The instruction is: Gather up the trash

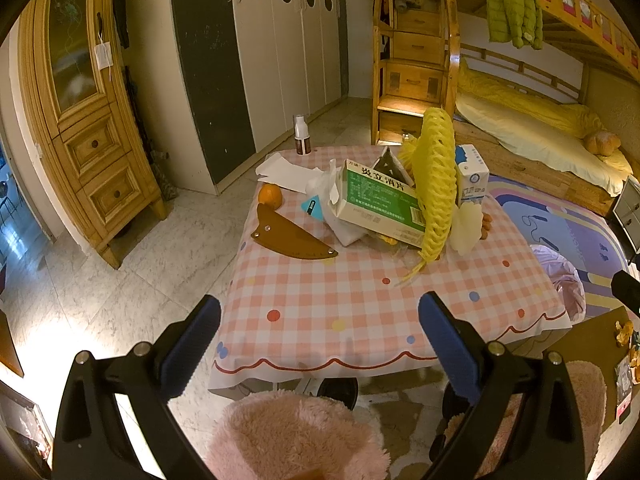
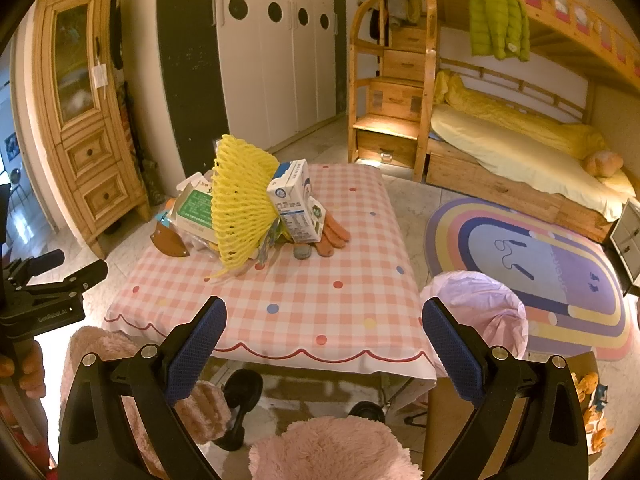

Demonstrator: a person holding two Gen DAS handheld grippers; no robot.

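Both your grippers are spread wide with nothing between the blue pads: the left gripper [image 1: 320,340] and the right gripper [image 2: 324,344] both hang over the near edge of the pink-and-white checked tablecloth table [image 2: 304,300]. The trash sits piled toward the far side of that table: a yellow foam fruit net [image 2: 240,204] leaning on a green-and-white cardboard medicine box [image 1: 380,204], with a blue-and-white milk carton [image 2: 296,200] touching the net. A bin lined with a pale purple bag [image 2: 480,316] stands just beside the table's right edge.
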